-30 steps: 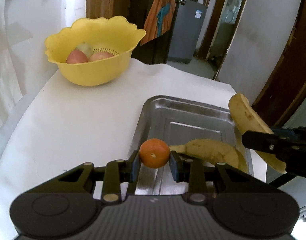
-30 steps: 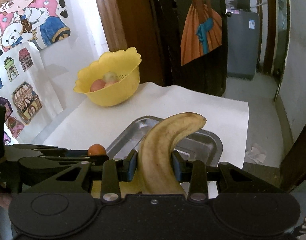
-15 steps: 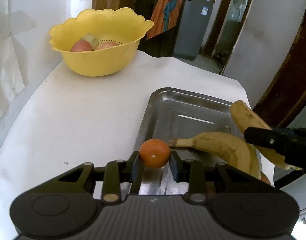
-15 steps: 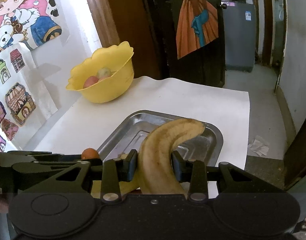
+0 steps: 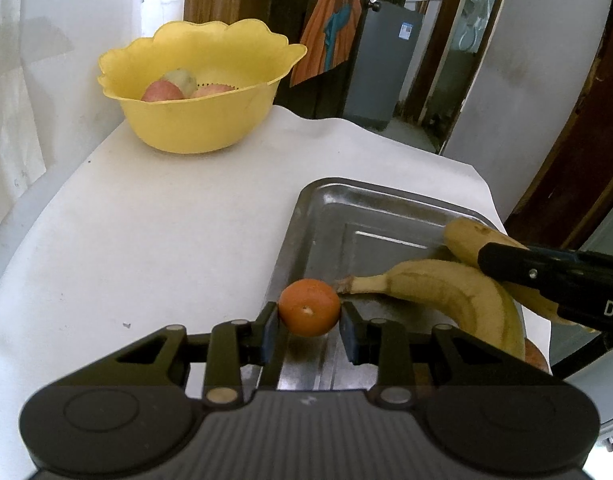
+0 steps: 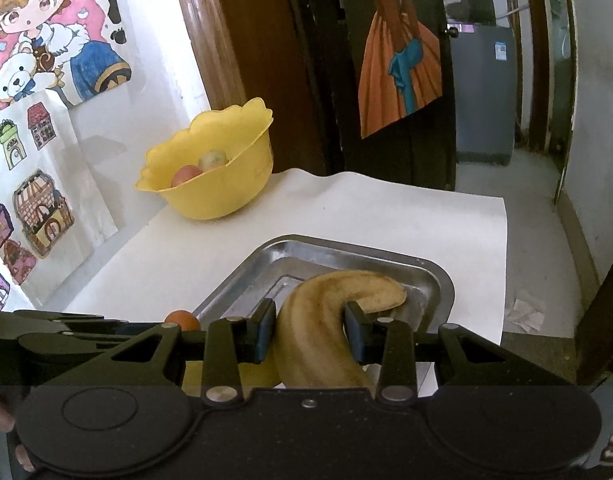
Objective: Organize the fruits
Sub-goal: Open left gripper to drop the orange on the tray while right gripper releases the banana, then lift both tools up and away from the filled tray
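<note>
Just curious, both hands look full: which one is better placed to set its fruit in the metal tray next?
Probably the right gripper: its banana already hangs over the tray, whereas the left gripper's orange sits at the rim.

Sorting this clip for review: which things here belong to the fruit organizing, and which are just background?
Job:
- orange in left gripper
- banana in right gripper
- second banana in metal tray
- yellow bowl with fruit

Background:
- cartoon posters
- orange cloth on door
- grey appliance

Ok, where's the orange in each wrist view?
Left wrist: orange at lower centre, gripped between the left gripper pads.
Right wrist: only its top peeks above the black gripper bar, lower left.
Shared landmark: yellow bowl.
</note>
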`<state>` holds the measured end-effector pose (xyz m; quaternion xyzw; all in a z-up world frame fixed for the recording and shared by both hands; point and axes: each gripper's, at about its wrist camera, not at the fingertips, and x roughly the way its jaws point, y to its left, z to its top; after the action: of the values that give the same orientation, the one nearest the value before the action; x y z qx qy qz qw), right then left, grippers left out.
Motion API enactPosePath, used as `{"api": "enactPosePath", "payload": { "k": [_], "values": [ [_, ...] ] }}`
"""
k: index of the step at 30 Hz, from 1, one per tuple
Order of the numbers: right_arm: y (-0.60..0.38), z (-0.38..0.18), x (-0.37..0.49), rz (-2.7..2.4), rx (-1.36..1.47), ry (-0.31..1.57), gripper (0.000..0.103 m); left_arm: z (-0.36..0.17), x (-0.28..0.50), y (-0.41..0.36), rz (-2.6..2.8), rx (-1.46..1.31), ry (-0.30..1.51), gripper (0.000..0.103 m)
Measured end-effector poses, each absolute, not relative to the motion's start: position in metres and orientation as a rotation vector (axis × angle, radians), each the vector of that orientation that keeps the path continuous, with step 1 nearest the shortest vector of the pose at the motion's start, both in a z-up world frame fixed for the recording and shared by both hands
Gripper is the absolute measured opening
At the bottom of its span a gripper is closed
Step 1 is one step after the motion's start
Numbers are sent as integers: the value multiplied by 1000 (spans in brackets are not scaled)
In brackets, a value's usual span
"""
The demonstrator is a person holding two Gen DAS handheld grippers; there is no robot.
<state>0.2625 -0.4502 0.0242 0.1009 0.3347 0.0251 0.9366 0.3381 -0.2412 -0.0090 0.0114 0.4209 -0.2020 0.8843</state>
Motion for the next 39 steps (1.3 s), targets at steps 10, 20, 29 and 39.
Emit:
{"api": "enactPosePath", "payload": {
  "k": [10, 20, 29, 39],
  "values": [
    [-457, 14, 253, 52, 266, 638, 42, -5, 331, -241, -399, 29, 819, 37],
    [-452, 10, 243, 43, 244, 576, 43, 0, 319, -233, -380, 34, 749, 52],
    [-444, 13, 223, 13, 211, 488, 60, 18, 301, -221, -359, 26, 627, 89],
    [-425, 35, 173, -28, 158, 326, 81, 49, 257, -199, -330, 21, 450, 102]
  ]
}}
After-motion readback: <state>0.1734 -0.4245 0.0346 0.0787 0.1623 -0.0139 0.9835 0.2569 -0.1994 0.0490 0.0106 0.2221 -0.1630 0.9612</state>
